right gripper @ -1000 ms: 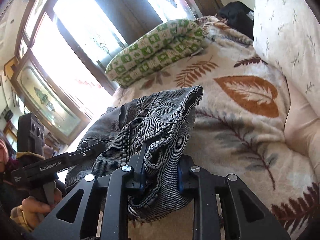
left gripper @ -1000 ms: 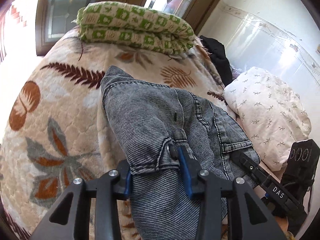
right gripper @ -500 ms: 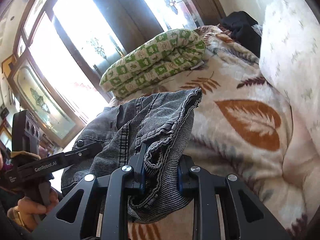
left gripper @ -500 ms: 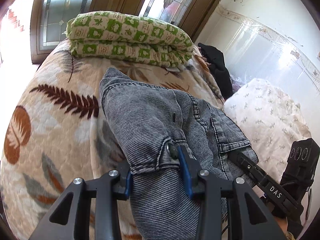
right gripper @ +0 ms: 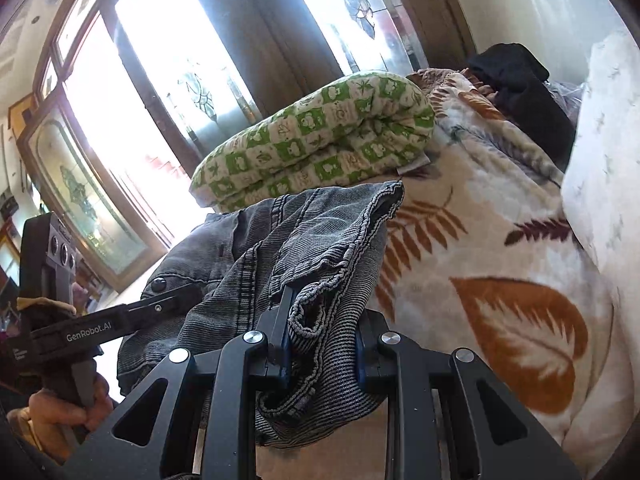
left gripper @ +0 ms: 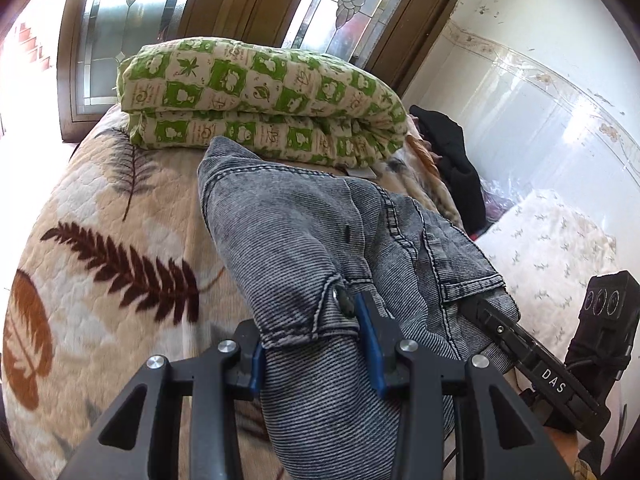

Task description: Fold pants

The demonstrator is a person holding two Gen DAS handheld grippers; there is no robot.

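— Above the bed, what's held?
— Grey washed-denim pants point(left gripper: 304, 240), bunched, lifted over the leaf-print quilted bedspread point(left gripper: 100, 248).
— The fingers?
— Left gripper point(left gripper: 310, 354) pinches the buttoned waistband; right gripper point(right gripper: 320, 350) pinches a ribbed edge.

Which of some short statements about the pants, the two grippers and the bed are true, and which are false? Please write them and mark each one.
1. Both grippers hold the grey pants. True: left gripper and right gripper each clamp denim.
2. The pants lie flat, folded on the bed. False: they are held up, bunched.
3. A green checked quilt lies folded by the window. True.
4. The blanket on the bed is plain blue. False: cream with leaf prints.
5. A black garment lies at the far end of the bed. True.
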